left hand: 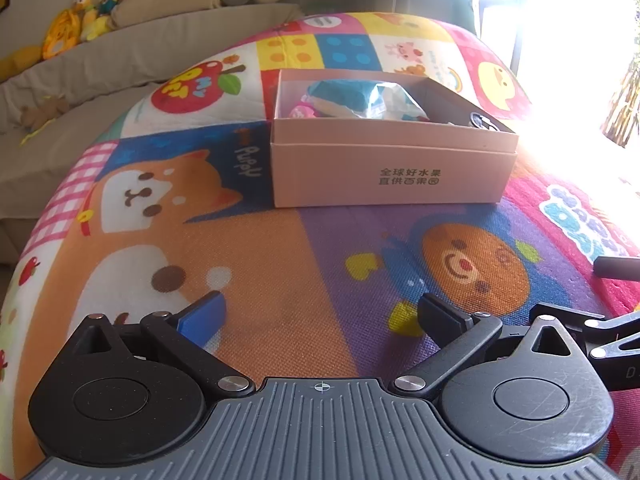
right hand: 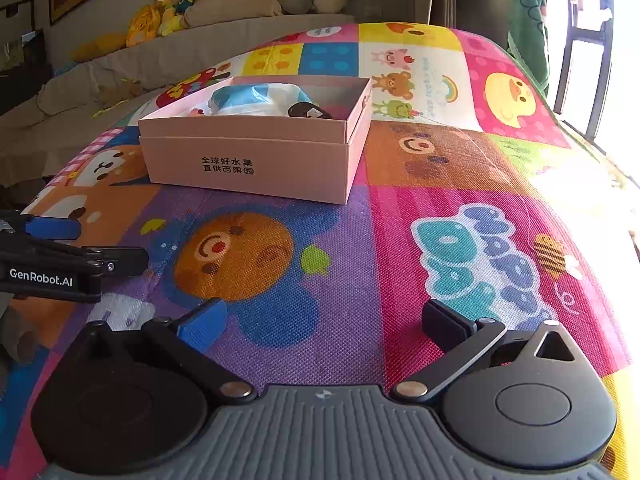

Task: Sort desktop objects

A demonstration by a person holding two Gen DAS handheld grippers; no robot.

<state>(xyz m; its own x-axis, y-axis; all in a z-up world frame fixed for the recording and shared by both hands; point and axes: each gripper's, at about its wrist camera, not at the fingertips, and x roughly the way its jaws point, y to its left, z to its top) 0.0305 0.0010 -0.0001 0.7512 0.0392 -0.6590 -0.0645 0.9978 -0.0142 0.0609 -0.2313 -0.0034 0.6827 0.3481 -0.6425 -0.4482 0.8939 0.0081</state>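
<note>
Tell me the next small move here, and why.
Probably pull both grippers back a little and stop. The left gripper and right gripper are open and empty, the items in view already lie inside the pink box, and nothing loose shows on the mat in either view.

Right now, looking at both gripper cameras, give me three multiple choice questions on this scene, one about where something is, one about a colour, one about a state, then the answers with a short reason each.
1. Where is the blue and white packet?
A. Inside the pink box
B. On the mat beside the box
C. In the right gripper

2. What colour is the box?
A. Green
B. Pink
C. Black

3. How does the left gripper stand?
A. Shut on a packet
B. Shut on nothing
C. Open, holding nothing

Answers:
1 A: the packet sits within the box walls, in both views.
2 B: its sides are pale pink with dark printed characters.
3 C: its jaws stand wide apart with only the mat between them; the right gripper is the same.
</note>
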